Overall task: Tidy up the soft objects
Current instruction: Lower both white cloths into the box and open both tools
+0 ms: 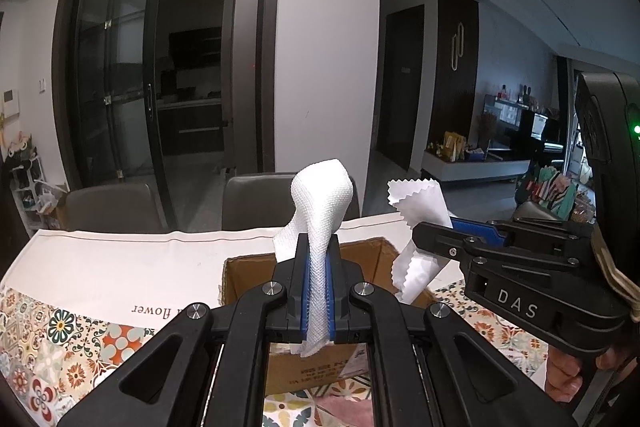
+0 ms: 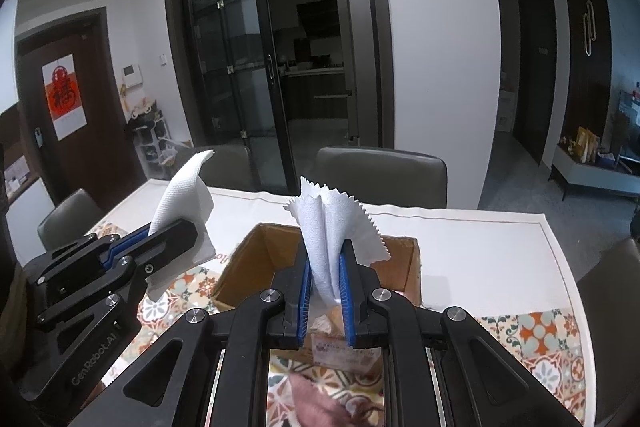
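Observation:
My left gripper [image 1: 318, 247] is shut on a white textured paper towel [image 1: 320, 203] that sticks up above its blue pads. It also shows at the left of the right wrist view [image 2: 188, 231] with the towel [image 2: 184, 203]. My right gripper [image 2: 325, 255] is shut on a white zigzag-edged cloth [image 2: 332, 227]; in the left wrist view it enters from the right [image 1: 448, 231] with that cloth [image 1: 420, 223]. Both are held above an open cardboard box [image 1: 248, 279], which also shows in the right wrist view [image 2: 408, 267].
The box stands on a table with a white and patterned tile cloth [image 2: 480, 259]. A pink soft item [image 2: 320, 403] lies on the table just below my right gripper. Grey chairs [image 2: 384, 179] stand along the far edge.

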{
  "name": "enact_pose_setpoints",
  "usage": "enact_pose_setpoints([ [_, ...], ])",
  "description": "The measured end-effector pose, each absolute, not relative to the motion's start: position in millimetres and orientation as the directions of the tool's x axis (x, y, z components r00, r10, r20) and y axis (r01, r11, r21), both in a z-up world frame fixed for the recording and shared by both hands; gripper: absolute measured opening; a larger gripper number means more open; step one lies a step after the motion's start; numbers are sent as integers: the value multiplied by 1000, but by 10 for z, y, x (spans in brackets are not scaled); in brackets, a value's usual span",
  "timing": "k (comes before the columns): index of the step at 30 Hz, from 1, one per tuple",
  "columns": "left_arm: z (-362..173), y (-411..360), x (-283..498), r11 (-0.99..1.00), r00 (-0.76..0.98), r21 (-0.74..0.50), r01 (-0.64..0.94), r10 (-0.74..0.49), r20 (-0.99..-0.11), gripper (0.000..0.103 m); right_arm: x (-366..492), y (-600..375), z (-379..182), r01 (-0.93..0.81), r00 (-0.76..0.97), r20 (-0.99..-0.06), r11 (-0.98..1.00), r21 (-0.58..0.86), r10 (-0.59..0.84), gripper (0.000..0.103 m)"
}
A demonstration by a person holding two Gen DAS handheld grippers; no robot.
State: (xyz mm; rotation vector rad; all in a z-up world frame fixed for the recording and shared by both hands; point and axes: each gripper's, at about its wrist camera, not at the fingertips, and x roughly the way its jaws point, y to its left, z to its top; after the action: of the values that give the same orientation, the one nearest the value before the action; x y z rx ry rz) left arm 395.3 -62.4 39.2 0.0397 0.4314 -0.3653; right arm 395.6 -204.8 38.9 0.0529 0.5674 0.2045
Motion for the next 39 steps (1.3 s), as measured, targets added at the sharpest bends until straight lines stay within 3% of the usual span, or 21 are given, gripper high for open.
enact_pose_setpoints([
  [18, -213, -774, 4564, 941, 767, -32, 338, -295, -570, 9, 4613, -2052, -175, -145, 724, -665, 983, 114, 184, 15],
  [25, -424, -814, 4688, 940, 712, -34, 339, -280, -644, 37, 4787, -2098, -402, -130, 675, -714, 983, 131, 184, 16],
  [27, -454, -820, 4688, 940, 705, -34, 338, -277, -653, 38, 4845, -2120, -466, -125, 660, -728, 982, 140, 188, 31],
  [29, -473, -834, 4686, 943, 704, -20, 334, -263, -659, 47, 4856, -2156, -504, -110, 658, -731, 983, 145, 181, 36],
  [39, -388, -736, 4572, 948, 718, -6, 319, -246, -651, 54, 4742, -2201, -495, -82, 663, -732, 987, 135, 156, 36],
])
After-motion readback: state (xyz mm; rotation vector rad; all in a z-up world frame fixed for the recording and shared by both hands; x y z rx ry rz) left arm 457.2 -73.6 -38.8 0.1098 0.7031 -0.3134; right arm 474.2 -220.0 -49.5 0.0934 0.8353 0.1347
